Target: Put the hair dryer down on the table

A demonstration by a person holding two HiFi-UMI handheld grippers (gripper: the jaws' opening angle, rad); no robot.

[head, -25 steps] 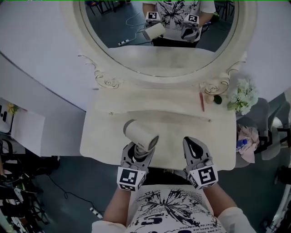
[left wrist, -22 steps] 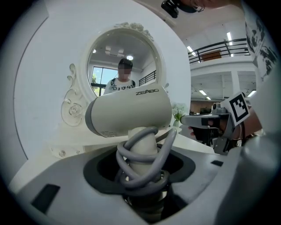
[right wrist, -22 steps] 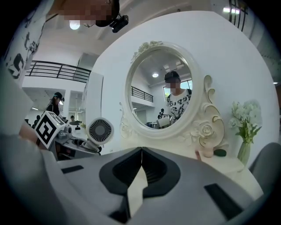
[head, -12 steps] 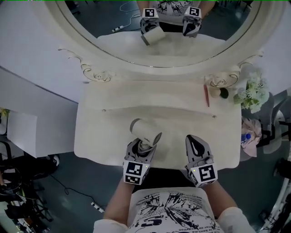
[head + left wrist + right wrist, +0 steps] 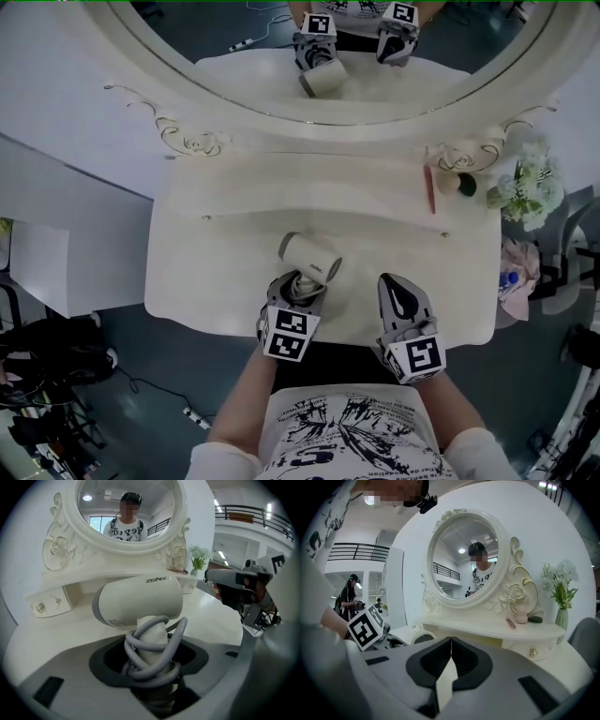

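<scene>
A cream hair dryer (image 5: 309,257) with a grey cord wound round its handle is over the front middle of the cream dressing table (image 5: 216,281). My left gripper (image 5: 298,286) is shut on that handle. In the left gripper view the barrel (image 5: 140,599) lies crosswise just above the jaws, with the cord loops (image 5: 152,653) between them. I cannot tell if the dryer touches the table top. My right gripper (image 5: 398,292) hovers to its right near the front edge, shut and empty; its jaws (image 5: 450,641) meet in a thin line.
A big oval mirror (image 5: 375,84) in an ornate frame stands at the back. On the raised shelf at the right lie a pink stick (image 5: 429,190) and a small dark item (image 5: 466,186), beside white flowers (image 5: 534,187). The table's front edge is near my body.
The left gripper has carried the hair dryer a little to the right over the table, and the barrel has turned more crosswise. The right gripper has hardly moved.
</scene>
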